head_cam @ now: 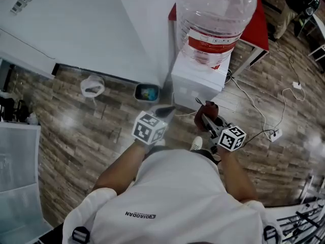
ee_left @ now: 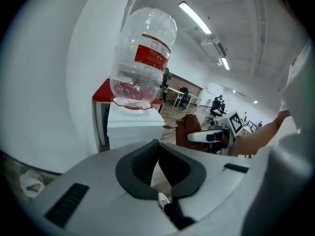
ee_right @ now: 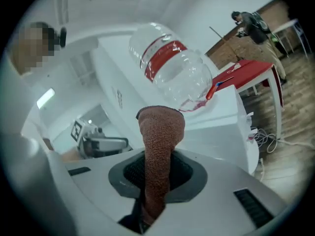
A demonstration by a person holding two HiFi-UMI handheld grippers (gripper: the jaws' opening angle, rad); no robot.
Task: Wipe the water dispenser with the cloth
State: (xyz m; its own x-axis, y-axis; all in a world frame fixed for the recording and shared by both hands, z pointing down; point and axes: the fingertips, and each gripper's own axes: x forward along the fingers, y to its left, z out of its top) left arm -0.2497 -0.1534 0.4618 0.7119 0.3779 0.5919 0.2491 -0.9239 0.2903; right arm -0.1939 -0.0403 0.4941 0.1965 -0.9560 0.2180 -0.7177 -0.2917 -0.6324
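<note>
The white water dispenser (head_cam: 198,80) stands against the wall with a clear bottle (head_cam: 216,19), red-labelled, upside down on top. My right gripper (head_cam: 204,117) is in front of the dispenser, shut on a red-brown cloth (head_cam: 209,108). In the right gripper view the cloth (ee_right: 160,132) stands up out of the right gripper (ee_right: 158,157), short of the dispenser (ee_right: 221,132) and not touching it. My left gripper (head_cam: 166,109) hangs beside the dispenser's left front corner. The left gripper (ee_left: 158,144) is shut on nothing, pointing toward the dispenser (ee_left: 133,127) and the cloth (ee_left: 189,132).
A red table (head_cam: 259,24) stands behind the dispenser. On the wood floor lie a white bag (head_cam: 92,86), a small bin (head_cam: 147,92) by the wall, and cables with a power strip (head_cam: 275,134) to the right. A grey cabinet (head_cam: 18,177) is at the left.
</note>
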